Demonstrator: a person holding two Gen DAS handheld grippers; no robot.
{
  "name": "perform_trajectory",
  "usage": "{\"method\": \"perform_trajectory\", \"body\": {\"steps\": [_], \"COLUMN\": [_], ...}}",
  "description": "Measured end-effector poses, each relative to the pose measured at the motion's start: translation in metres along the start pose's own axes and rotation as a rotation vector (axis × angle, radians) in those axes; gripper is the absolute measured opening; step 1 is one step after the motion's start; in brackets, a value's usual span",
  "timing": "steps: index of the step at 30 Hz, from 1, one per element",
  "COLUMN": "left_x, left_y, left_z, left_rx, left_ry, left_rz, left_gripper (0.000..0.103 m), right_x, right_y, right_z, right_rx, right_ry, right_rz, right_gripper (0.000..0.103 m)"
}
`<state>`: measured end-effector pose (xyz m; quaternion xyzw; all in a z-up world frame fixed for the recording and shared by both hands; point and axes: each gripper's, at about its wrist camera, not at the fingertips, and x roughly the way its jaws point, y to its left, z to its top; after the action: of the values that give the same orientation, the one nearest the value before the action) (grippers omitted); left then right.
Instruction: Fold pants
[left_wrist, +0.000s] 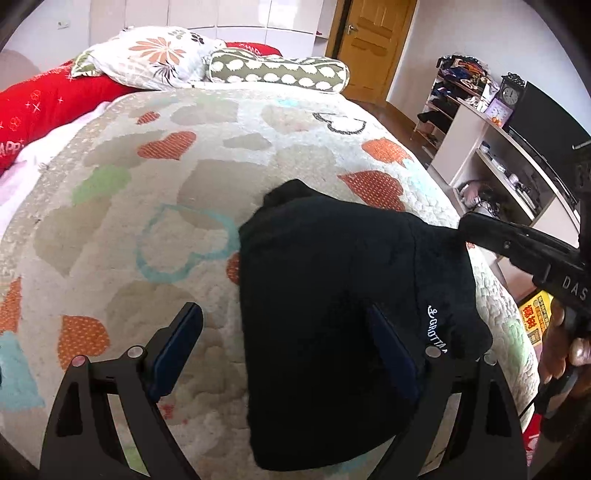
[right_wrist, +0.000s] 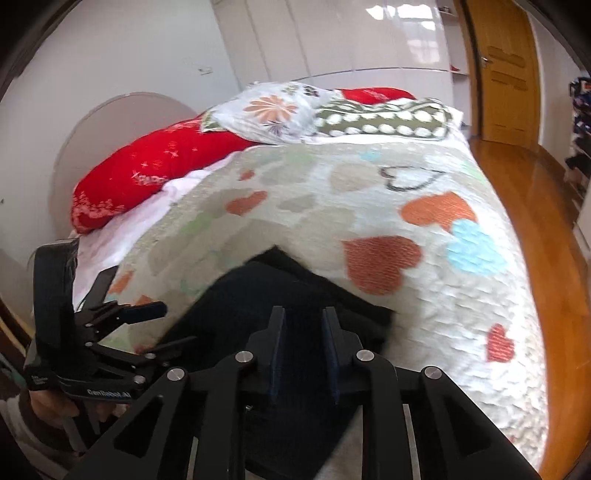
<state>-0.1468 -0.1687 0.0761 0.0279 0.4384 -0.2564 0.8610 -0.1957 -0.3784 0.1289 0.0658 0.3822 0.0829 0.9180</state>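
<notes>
Left gripper (left_wrist: 286, 360) spread wide above the bed, one blue-padded finger (left_wrist: 177, 354) over bare quilt, the other lost behind dark cloth, nothing pinched. Right gripper (right_wrist: 303, 347) pressed nearly together on an edge of the black pants (left_wrist: 332, 295), apparently nipping the fabric, though blur in the right wrist view leaves the exact bite uncertain; seen from the left wrist view, reaching in from the right side to the bundle's far corner. Pants bunched into a thick, compact dark mass near the foot of the bed, on the heart-print quilt (left_wrist: 147, 184), white embroidered lettering (left_wrist: 436, 328) running along one edge. Probably a late fold: corner held to keep layers stacked, open tongs poised to take the opposite side. Soft, fleecy, light-swallowing cloth against a pebbled, puffy quilt of orange, teal and green hearts. Behind, a floral pillow (left_wrist: 147, 55), a dotted olive bolster (left_wrist: 277, 70) and a red cushion (left_wrist: 48, 99).
</notes>
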Motion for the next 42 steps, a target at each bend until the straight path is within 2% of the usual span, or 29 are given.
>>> {"method": "perform_trajectory", "body": {"steps": [5, 14, 18, 26, 29, 31, 36, 42], "left_x": [0.0, 0.013, 0.02, 0.025, 0.02, 0.013, -0.006, -0.005], "left_y": [0.004, 0.004, 0.002, 0.002, 0.003, 0.004, 0.011, 0.01], "left_z": [-0.002, -0.008, -0.007, -0.008, -0.009, -0.01, -0.015, -0.024], "left_rx": [-0.01, -0.024, -0.024, -0.041, -0.042, -0.027, -0.021, -0.021], "left_ry": [0.0, 0.018, 0.025, 0.023, 0.025, 0.019, -0.009, -0.008], "left_rz": [0.017, 0.009, 0.003, -0.008, -0.014, -0.009, 0.004, 0.009], "left_gripper": [0.091, 0.091, 0.091, 0.094, 0.093, 0.093, 0.093, 0.093], "right_x": [0.026, 0.065, 0.073, 0.084, 0.079, 0.065, 0.017, 0.0], "right_y": [0.013, 0.002, 0.003, -0.008, -0.007, -0.005, 0.004, 0.013], "right_z": [0.0, -0.005, -0.007, -0.007, -0.006, -0.005, -0.012, -0.048], "right_rx": [-0.006, 0.042, 0.019, 0.077, 0.074, 0.072, 0.005, -0.05], "right_ry": [0.037, 0.083, 0.075, 0.056, 0.057, 0.052, 0.024, 0.101], "right_rz": [0.031, 0.001, -0.008, 0.024, 0.019, 0.012, -0.016, -0.039], "right_gripper": [0.022, 0.029, 0.03, 0.031, 0.031, 0.039, 0.045, 0.045]}}
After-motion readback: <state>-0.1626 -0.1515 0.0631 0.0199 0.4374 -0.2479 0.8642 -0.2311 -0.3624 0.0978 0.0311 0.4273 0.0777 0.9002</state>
